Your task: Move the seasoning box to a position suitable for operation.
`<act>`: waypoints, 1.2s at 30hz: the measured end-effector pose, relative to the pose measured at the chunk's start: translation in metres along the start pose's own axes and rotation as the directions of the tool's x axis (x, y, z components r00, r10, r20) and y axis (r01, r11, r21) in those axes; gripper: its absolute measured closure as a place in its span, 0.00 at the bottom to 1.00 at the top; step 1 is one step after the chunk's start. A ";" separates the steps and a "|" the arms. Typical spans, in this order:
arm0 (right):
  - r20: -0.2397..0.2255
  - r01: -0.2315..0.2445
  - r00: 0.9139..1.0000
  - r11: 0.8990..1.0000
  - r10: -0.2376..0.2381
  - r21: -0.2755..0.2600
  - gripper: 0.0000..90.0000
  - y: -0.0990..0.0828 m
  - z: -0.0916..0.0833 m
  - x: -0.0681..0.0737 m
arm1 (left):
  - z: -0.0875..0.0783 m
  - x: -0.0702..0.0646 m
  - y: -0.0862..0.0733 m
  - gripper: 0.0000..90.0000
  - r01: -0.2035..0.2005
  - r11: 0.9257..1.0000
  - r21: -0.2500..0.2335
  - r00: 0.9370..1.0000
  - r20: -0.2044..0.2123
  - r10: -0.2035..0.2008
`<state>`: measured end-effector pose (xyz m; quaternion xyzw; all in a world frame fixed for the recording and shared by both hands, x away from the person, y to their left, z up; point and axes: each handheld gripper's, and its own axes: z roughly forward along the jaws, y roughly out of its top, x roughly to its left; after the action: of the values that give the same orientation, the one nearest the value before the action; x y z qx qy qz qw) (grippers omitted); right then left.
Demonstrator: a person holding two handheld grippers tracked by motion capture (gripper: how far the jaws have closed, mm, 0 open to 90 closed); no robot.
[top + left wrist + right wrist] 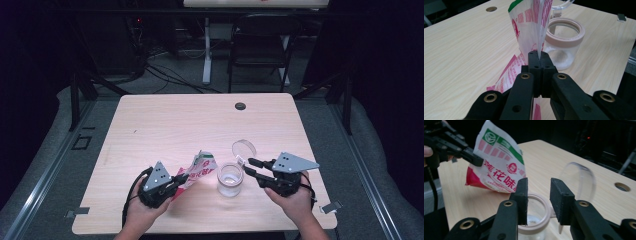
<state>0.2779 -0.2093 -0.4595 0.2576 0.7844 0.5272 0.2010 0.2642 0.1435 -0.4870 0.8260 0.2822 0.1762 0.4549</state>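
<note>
Pinching the red-and-white printed plastic pouch (199,169) beside the clear glass jar (230,179), the left gripper (178,180) should tip it squarely over the mouth while the right gripper (248,166) hovers half-open, empty.

My left gripper (183,177) sits low at the near left, hand (150,200) wrapped around its body, jaws pressed tight together and pointing right and a little away from me. My right gripper (250,166) is at the near right, held in my right hand (290,195), pointing left, jaws parted with nothing between them.
</note>
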 end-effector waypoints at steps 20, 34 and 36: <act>-0.149 0.139 0.981 0.984 -0.121 0.115 0.67 0.017 0.078 0.023 | -0.005 -0.003 -0.020 1.00 0.034 0.999 -0.021 0.999 0.026 -0.033; -0.196 0.147 0.973 0.982 -0.122 0.118 0.62 0.024 0.101 0.023 | -0.005 -0.003 -0.022 1.00 0.039 0.999 -0.025 0.999 0.032 -0.038; -0.205 0.161 0.969 0.980 -0.135 0.116 0.62 0.026 0.103 0.026 | -0.005 -0.002 -0.022 1.00 0.038 0.999 -0.025 0.999 0.030 -0.038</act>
<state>0.3229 -0.1110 -0.4738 0.1579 0.8504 0.4807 0.1442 0.2528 0.1549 -0.5028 0.8172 0.2888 0.1589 0.4728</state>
